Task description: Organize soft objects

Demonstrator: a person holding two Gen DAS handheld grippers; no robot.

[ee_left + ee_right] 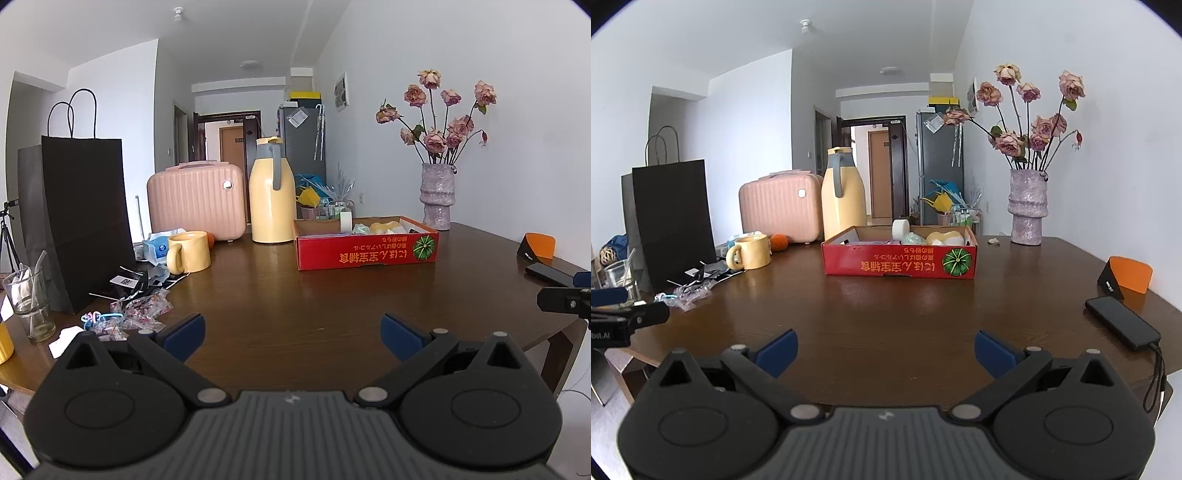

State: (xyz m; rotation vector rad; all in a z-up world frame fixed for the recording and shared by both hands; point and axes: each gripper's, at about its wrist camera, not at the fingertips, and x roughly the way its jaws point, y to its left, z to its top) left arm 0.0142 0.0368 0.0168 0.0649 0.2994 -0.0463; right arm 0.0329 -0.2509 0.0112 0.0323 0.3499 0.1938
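A red cardboard box (365, 251) (901, 260) sits mid-table with several soft items inside: a pale green one (913, 239), a yellow-white one (945, 237) and a white tape roll (900, 229). My left gripper (291, 338) hovers low over the near table edge, open, nothing between its blue pads. My right gripper (884, 354) is likewise open and empty, well short of the box. Each gripper shows at the other view's edge, the right gripper (565, 299) and the left gripper (624, 314).
Left side holds a black paper bag (83, 218), glass (27, 302), yellow mug (188, 251), small clear packets (144, 308), pink case (197, 201) and yellow flask (271, 199). A vase of dried roses (1028, 206), orange-black object (1126, 278) and black phone (1123, 326) stand right.
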